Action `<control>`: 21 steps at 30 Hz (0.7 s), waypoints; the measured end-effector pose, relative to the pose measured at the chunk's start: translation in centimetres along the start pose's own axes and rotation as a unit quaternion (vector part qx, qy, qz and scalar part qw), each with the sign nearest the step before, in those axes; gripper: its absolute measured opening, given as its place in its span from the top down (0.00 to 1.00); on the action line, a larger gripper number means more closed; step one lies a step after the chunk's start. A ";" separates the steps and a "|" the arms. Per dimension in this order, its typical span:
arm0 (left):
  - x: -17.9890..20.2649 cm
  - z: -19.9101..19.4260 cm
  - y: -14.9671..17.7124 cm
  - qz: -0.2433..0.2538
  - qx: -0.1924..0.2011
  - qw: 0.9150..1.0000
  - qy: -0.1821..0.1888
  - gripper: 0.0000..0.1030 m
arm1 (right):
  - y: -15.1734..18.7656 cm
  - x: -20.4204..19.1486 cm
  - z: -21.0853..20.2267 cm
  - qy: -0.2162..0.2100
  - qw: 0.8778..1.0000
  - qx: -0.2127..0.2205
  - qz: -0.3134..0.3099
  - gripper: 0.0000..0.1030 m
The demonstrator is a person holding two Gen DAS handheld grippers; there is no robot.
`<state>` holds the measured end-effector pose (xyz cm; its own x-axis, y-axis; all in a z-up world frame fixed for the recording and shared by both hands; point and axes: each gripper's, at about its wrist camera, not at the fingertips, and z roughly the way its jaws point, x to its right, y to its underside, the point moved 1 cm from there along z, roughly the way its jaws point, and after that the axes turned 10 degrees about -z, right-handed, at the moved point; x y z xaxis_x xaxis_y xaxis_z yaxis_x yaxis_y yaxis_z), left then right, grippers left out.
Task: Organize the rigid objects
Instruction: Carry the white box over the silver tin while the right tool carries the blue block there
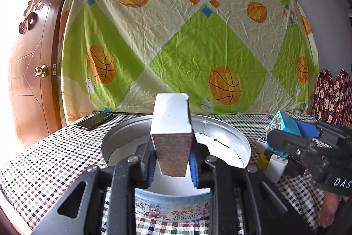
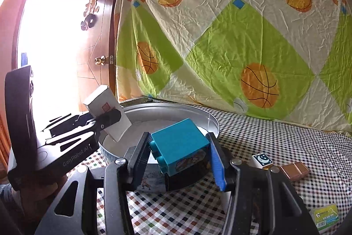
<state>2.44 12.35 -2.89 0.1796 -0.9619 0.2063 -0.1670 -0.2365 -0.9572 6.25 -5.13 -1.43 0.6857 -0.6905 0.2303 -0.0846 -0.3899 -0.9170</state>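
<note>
My left gripper (image 1: pixel 171 160) is shut on a white rectangular box (image 1: pixel 171 124) and holds it tilted above the round cookie tin (image 1: pixel 231 124). The box also shows in the right wrist view (image 2: pixel 105 111), with the left gripper (image 2: pixel 107 118) over the tin's left rim. My right gripper (image 2: pixel 179 158) is shut on a teal toy block (image 2: pixel 180 144) above the tin's (image 2: pixel 176 111) near edge. The teal block (image 1: pixel 283 124) and the right gripper (image 1: pixel 286 136) show at the right of the left wrist view.
A phone (image 1: pixel 94 120) lies on the checked tablecloth (image 1: pixel 44 169) behind the tin. Right of the tin lie a small moon-print cube (image 2: pixel 261 160), a brown block (image 2: pixel 294 171) and a green packet (image 2: pixel 325 215). White and yellow pieces (image 1: pixel 270 162) sit below the right gripper. A patterned sheet hangs behind.
</note>
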 end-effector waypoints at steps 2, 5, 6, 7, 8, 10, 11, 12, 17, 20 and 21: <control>-0.2 0.4 -0.3 0.005 -0.008 1.000 0.000 0.77 | -0.6 0.3 0.8 -0.008 1.000 -0.005 0.004 0.49; -0.3 1.3 -1.0 0.017 -0.025 1.000 -0.004 0.77 | -1.7 0.7 2.5 -0.011 1.000 -0.016 -0.002 0.49; -0.4 1.6 -1.2 0.019 -0.031 0.999 -0.006 0.77 | -2.0 1.0 3.3 -0.013 1.000 -0.022 0.001 0.49; -0.6 2.1 -1.5 0.020 -0.039 0.999 -0.008 0.77 | -2.3 1.4 4.0 -0.016 0.999 -0.028 0.006 0.49; -0.8 2.5 -1.7 0.020 -0.049 0.999 -0.010 0.77 | -2.5 1.7 4.8 -0.018 0.999 -0.034 0.012 0.49; -1.2 3.4 -2.0 0.015 -0.066 0.998 -0.009 0.77 | -2.9 2.5 6.4 -0.024 0.998 -0.048 0.026 0.49; -1.4 4.0 -2.2 0.013 -0.079 0.997 -0.006 0.77 | -3.0 2.9 7.5 -0.030 0.997 -0.059 0.035 0.49; -1.7 4.5 -2.3 0.009 -0.092 0.996 -0.002 0.77 | -3.0 3.2 8.1 -0.033 0.997 -0.065 0.040 0.49; -2.8 7.3 -2.7 -0.007 -0.155 0.988 0.008 0.77 | -3.1 3.8 12.0 -0.041 0.992 -0.113 0.043 0.49; -3.4 8.8 -3.0 -0.017 -0.181 0.983 0.011 0.77 | -2.9 3.7 13.4 -0.043 0.989 -0.133 0.036 0.49; -3.5 9.2 -3.1 -0.019 -0.190 0.981 0.010 0.77 | -2.8 3.6 13.7 -0.044 0.989 -0.139 0.034 0.49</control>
<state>11.26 17.73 -2.55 0.1744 -0.9532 0.2471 -0.5117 -0.3021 -0.8043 18.85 1.83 -2.52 0.7310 -0.6697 0.1308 -0.3196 -0.5054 -0.8015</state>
